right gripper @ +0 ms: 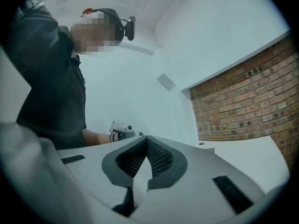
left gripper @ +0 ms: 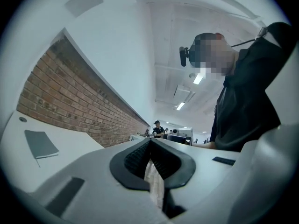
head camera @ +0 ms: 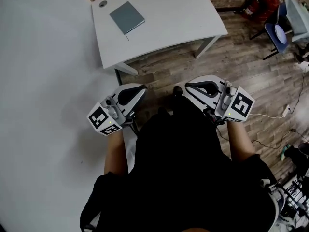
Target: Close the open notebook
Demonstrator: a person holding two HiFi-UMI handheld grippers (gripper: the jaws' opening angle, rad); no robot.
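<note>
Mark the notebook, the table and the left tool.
notebook (head camera: 127, 17), head view, middle of its grey cover.
table (head camera: 169, 13), head view, bare white top.
left tool (left gripper: 150, 141), left gripper view, where its tips meet.

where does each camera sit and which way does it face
Head view: on the person's head, looking steeply down at the white table, the closed grey notebook and wood floor; shows dark shirt, forearms, left claw, right claw.
Left gripper view: on the left claw, tilted up toward the brick wall; shows its shut jaws, the shirt.
Right gripper view: on the right claw, tilted up at white wall and brick; shows its shut jaws, the shirt.
Shared: head and left gripper views both show the notebook.
</note>
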